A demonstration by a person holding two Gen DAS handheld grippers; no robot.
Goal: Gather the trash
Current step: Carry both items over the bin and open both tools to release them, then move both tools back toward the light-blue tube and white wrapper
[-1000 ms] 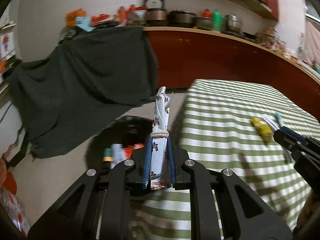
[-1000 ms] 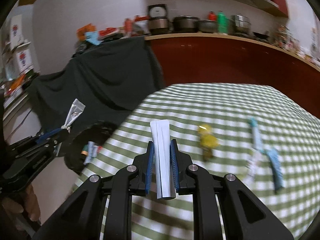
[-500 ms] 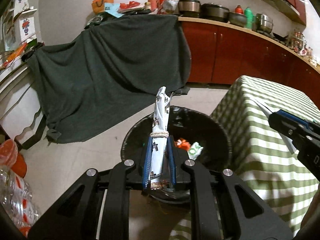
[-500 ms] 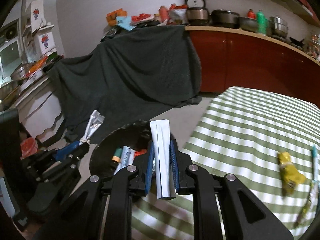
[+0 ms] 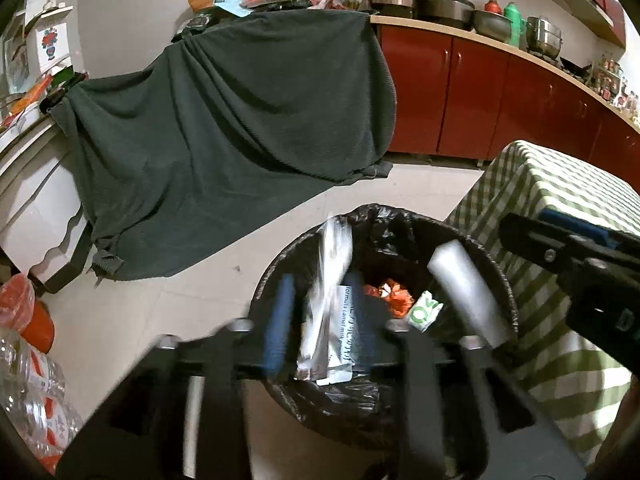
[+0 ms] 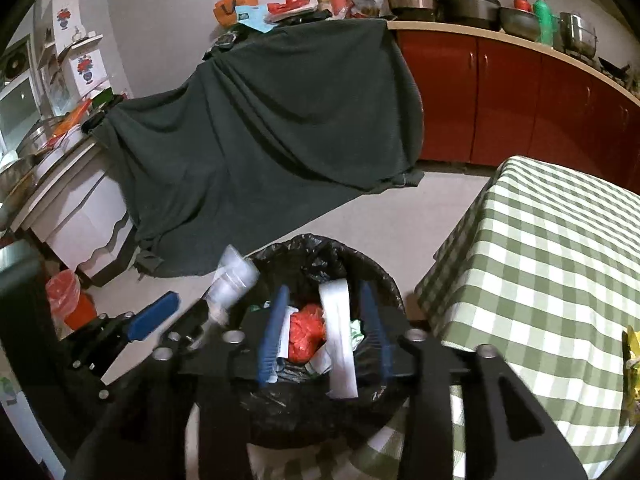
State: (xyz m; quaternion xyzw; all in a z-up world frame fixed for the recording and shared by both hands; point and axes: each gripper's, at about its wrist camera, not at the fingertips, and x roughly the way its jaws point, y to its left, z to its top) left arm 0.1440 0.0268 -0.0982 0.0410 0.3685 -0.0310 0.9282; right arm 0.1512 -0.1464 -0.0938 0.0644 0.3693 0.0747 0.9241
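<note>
Black-lined trash bin (image 5: 496,280) stands on the floor at the corner of the checked counter (image 6: 560,248). Your left tool (image 5: 318,312) is opening, the silvery sachet (image 5: 328,312) loose between its jaws; your right tool (image 6: 324,328) is opening too, the white wrapper (image 6: 340,344) loose above the bin.

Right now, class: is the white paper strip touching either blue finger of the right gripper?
Apart. In the right wrist view the white paper strip hangs between the opening fingers of the right gripper, with dark gaps on both sides, above the black bin.
</note>
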